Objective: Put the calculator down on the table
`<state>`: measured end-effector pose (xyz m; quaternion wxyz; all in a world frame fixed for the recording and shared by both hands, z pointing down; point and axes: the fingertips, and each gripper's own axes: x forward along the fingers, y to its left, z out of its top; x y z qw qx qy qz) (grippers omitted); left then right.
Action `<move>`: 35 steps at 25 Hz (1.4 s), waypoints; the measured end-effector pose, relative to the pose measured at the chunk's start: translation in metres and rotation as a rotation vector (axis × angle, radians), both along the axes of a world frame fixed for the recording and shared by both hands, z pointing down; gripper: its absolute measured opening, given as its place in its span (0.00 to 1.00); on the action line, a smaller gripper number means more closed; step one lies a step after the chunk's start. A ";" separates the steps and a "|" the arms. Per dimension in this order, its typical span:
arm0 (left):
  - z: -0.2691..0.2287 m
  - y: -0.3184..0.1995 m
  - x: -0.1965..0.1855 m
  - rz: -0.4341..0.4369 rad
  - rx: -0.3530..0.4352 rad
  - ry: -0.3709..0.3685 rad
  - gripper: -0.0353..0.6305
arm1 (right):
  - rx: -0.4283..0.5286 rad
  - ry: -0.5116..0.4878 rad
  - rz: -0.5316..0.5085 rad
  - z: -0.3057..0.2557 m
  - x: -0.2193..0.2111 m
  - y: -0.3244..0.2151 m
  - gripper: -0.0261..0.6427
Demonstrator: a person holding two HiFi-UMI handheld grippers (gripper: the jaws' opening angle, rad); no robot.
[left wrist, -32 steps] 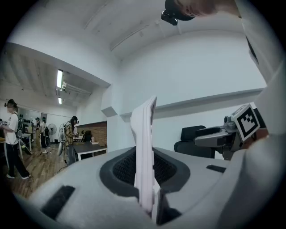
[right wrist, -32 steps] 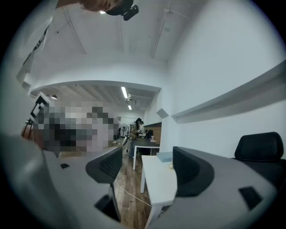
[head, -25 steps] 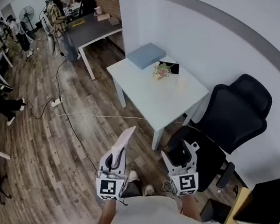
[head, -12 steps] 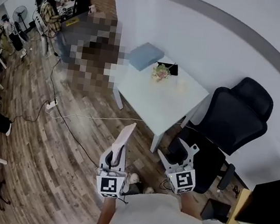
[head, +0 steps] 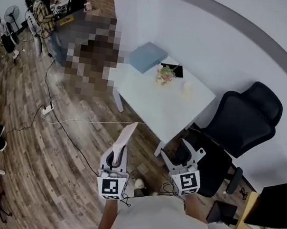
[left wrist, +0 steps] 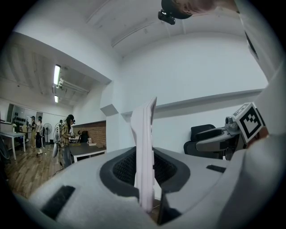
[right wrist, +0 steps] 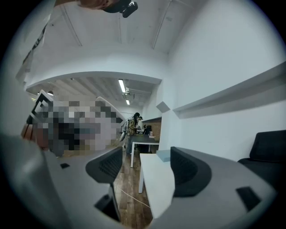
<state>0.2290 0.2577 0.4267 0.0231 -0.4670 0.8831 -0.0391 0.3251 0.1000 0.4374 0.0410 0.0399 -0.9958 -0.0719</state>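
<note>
Calculator (head: 123, 143), a thin, pale flat slab, is standing on edge in your left gripper (head: 117, 158) in the head view, held short of the white square table (head: 147, 104). Your right gripper (head: 182, 152) is hovering beside it, also short of the table. In the left gripper view, the jaws are clamping the slab's lower edge. In the right gripper view, the jaws are gaping apart, empty, pointing at the table.

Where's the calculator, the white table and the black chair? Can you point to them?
calculator (head: 125, 137), head view, middle of its pale flat side
white table (head: 150, 103), head view, bare part of its top
black chair (head: 245, 119), head view, middle of its backrest
</note>
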 end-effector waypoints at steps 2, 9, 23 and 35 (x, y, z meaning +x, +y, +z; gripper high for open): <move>0.002 0.001 -0.011 0.008 0.001 0.005 0.15 | 0.001 0.009 0.008 0.002 -0.011 0.002 0.54; 0.009 0.008 -0.041 0.023 -0.004 0.018 0.15 | 0.006 0.023 0.025 0.007 -0.041 0.010 0.54; 0.011 -0.004 -0.080 0.029 -0.009 0.012 0.15 | -0.008 0.045 0.035 0.013 -0.078 0.002 0.54; 0.021 -0.039 -0.135 0.001 -0.022 0.026 0.16 | 0.008 0.041 0.019 0.017 -0.135 -0.036 0.54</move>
